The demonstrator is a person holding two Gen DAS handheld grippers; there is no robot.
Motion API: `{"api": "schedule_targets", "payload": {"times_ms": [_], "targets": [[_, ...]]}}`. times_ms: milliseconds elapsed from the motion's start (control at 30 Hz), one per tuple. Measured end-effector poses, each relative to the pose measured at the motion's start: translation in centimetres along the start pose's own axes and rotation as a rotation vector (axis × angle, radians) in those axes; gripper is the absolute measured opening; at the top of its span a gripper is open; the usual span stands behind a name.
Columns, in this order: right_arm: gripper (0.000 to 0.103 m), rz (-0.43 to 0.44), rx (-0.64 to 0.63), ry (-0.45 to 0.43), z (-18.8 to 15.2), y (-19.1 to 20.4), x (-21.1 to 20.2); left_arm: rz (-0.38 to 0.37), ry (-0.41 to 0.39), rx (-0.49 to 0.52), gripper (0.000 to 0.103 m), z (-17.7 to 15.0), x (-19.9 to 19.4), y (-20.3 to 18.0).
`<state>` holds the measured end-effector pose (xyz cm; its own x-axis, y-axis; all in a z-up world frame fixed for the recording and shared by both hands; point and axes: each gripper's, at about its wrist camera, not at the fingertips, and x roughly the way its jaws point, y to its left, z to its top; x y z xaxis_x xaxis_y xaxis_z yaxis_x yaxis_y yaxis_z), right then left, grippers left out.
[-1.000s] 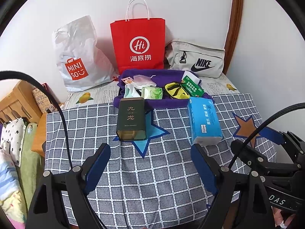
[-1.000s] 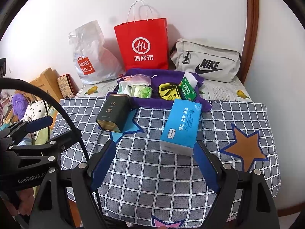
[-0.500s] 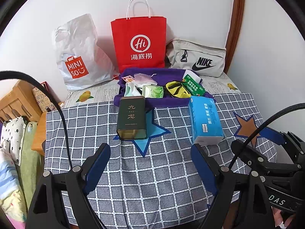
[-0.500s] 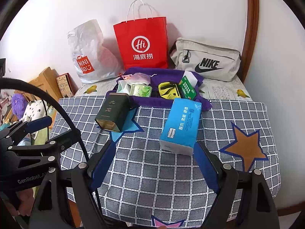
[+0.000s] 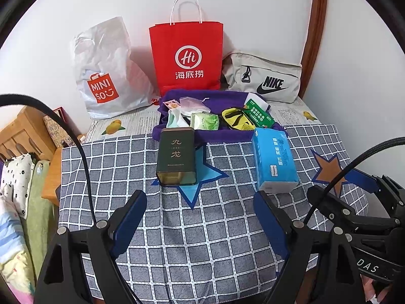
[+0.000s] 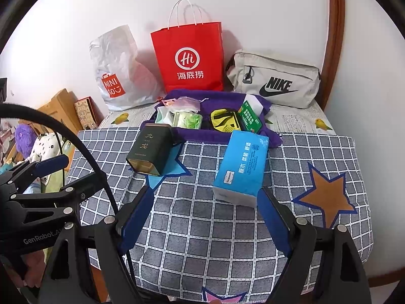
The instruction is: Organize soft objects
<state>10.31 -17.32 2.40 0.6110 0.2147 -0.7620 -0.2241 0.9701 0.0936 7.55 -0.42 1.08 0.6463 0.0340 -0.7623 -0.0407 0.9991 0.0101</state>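
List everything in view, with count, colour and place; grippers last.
tea tin: 1, dark green, lying on the checked cloth, left of centre
tissue pack: 1, blue, on the cloth, right of the tin
purple tray: 1, behind the tin and pack, holding small packets
green box: 1, at the tray's right end
yellow pouch: 1, in the tray
paper bag: 1, red, upright against the wall
plastic bag: 1, white, left of the paper bag
Nike bag: 1, grey, right of the paper bag
checked cloth: 1, grey and white with stars
left gripper: open, empty
right gripper: open, empty
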Motion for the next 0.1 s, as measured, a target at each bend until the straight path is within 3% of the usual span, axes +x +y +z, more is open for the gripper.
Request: {"api": "schedule_targets", "payload": {"times_ms": [100], "targets": [[0.083,0.002,0.001,0.002,0.05,-0.02,0.10,-0.004,-0.004,-0.006,0.085,-0.01,0.16,0.12]]}}
